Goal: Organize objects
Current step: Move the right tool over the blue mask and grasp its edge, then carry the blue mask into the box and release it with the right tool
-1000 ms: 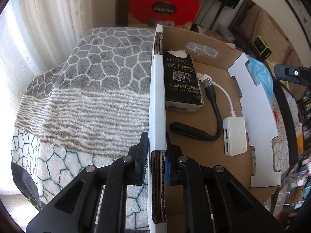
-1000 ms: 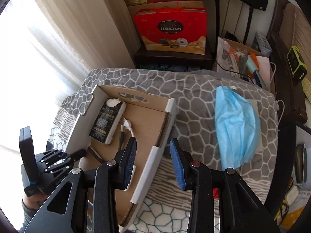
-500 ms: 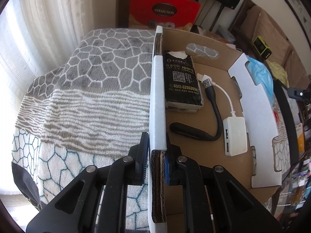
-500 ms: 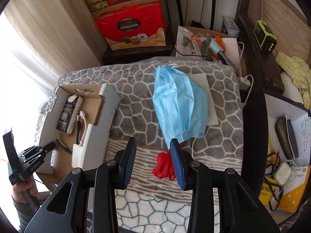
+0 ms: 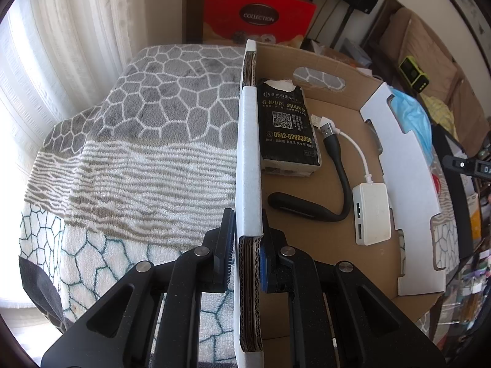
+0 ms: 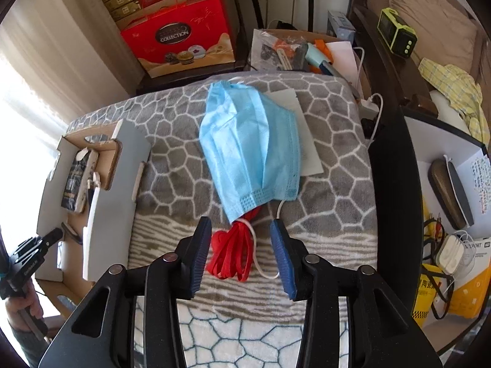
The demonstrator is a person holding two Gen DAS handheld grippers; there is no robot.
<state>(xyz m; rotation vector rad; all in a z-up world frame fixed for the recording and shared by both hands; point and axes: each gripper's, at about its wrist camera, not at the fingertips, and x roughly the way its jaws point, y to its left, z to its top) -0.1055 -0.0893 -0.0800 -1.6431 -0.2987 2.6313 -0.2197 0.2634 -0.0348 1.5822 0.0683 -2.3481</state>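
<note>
Already the cardboard box (image 5: 325, 141) on the blanket-covered desk (image 5: 138, 141) held part of the load: a black tissue pack (image 5: 287, 130) against its left wall, a black flexible USB light (image 5: 334, 181) and a white USB hub (image 5: 371, 213) beside it. Still out on the blanket, well apart from the box, lay the blue face mask (image 6: 250, 150) over a white paper (image 6: 307, 144), and at the mask's near corner a bundle of red cord (image 6: 231, 253) tangled with the mask's white ear loop (image 6: 260, 257). So the sorting looked roughly half done, with the mask and cord left to go in. The left tool (image 5: 245, 256) was clamped tight on the box's left wall, steadying it. The right tool (image 6: 242, 253) hovered over the red cord, its jaws opening, the cord lying between the pads but not pressed by them.
</note>
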